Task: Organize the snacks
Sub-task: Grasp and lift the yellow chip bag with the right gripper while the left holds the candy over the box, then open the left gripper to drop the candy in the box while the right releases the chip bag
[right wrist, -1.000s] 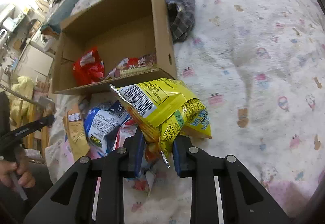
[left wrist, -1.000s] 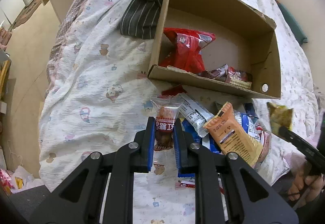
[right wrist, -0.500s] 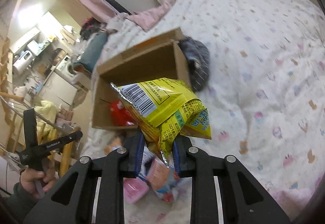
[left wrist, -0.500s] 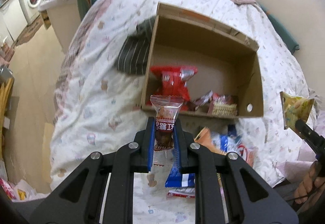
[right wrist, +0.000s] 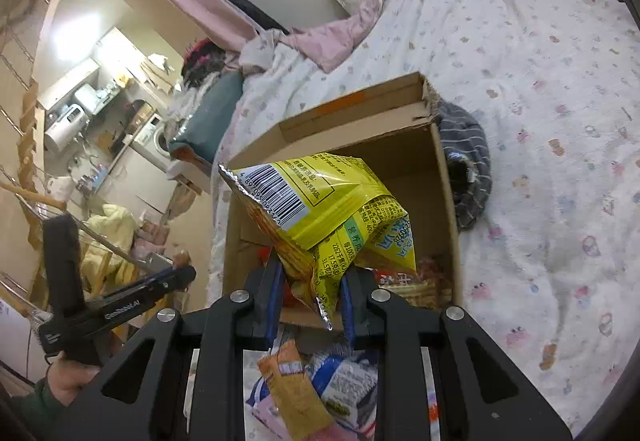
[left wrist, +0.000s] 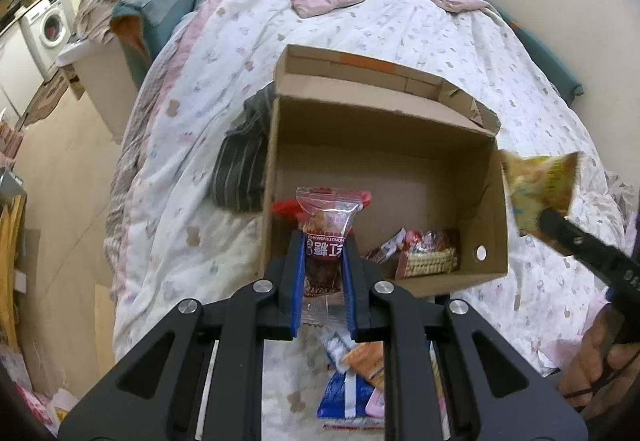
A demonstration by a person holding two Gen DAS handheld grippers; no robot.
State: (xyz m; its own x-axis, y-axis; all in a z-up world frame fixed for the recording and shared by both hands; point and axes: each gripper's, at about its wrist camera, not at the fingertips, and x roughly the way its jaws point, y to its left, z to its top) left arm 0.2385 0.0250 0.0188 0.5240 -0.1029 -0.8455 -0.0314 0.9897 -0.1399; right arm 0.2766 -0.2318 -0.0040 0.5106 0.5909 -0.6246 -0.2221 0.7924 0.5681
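My left gripper (left wrist: 323, 241) is shut on a small clear snack packet (left wrist: 326, 233) with a brown treat and a red label, held up in front of the open cardboard box (left wrist: 384, 113). My right gripper (right wrist: 310, 277) is shut on a crumpled yellow chip bag (right wrist: 316, 209), raised at the box's (right wrist: 444, 177) near edge. The same yellow bag (left wrist: 540, 189) shows at the right of the left wrist view. Inside the box lie a red bag (left wrist: 284, 208) and small wrapped snacks (left wrist: 424, 253).
Loose snack packets (right wrist: 316, 389) lie on the patterned bedspread (left wrist: 180, 177) in front of the box. A striped grey garment (left wrist: 240, 165) rests against the box's left side. Pillows and pink bedding sit at the bed's head. The floor and a washing machine (left wrist: 50, 27) are at left.
Both grippers have risen with their snacks from the pile toward the box. The views now look across the bed to the wall, and the pile has dropped to the frames' bottom.
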